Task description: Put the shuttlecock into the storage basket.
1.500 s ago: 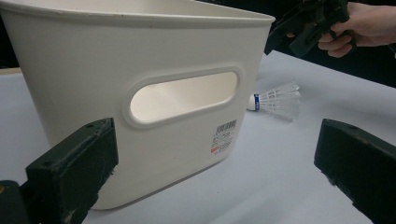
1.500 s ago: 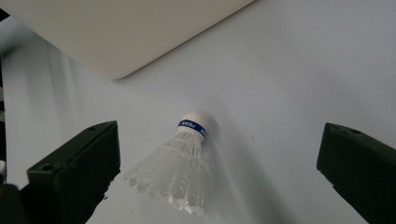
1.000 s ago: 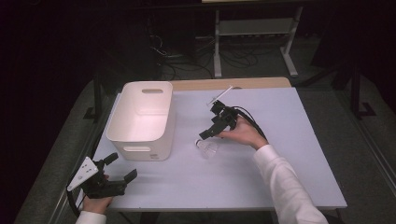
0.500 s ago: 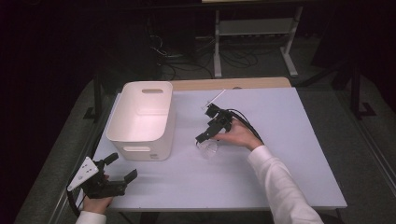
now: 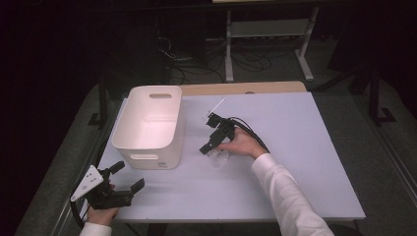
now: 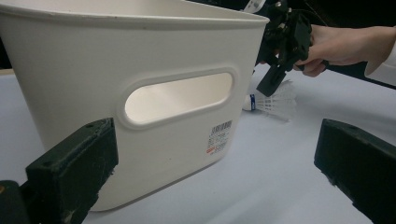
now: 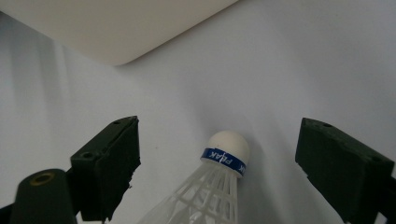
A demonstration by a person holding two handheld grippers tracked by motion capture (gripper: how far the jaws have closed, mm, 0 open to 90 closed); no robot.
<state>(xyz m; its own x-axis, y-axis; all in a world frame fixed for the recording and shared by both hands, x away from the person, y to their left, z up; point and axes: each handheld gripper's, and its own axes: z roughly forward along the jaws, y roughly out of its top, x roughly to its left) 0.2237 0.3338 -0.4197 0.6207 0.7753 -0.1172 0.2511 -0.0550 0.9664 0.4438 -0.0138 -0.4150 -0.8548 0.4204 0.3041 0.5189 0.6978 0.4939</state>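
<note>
The grasp is in hand: the right hand-held gripper point(image 7: 219, 172) straddles the shuttlecock point(image 7: 219, 182) lying mid-frame on the desk point(image 5: 305, 147), its jaws just closing, apparently not yet touching. Next, pinch near the cork. The left hand-held gripper point(image 5: 125, 177) waits released, lower left.

The shuttlecock point(image 7: 217, 182) lay on its side on the table, just right of the bin in the high view point(image 5: 218, 158). It had a white rounded cork, a blue band with white lettering behind it, and a white mesh skirt. In the right gripper view the cork pointed away from the camera, toward the bin, with the skirt flaring toward the lens. It lay between the two jaws, clear of both. In the left gripper view point(image 6: 271, 101) the cork faced the bin.
</note>
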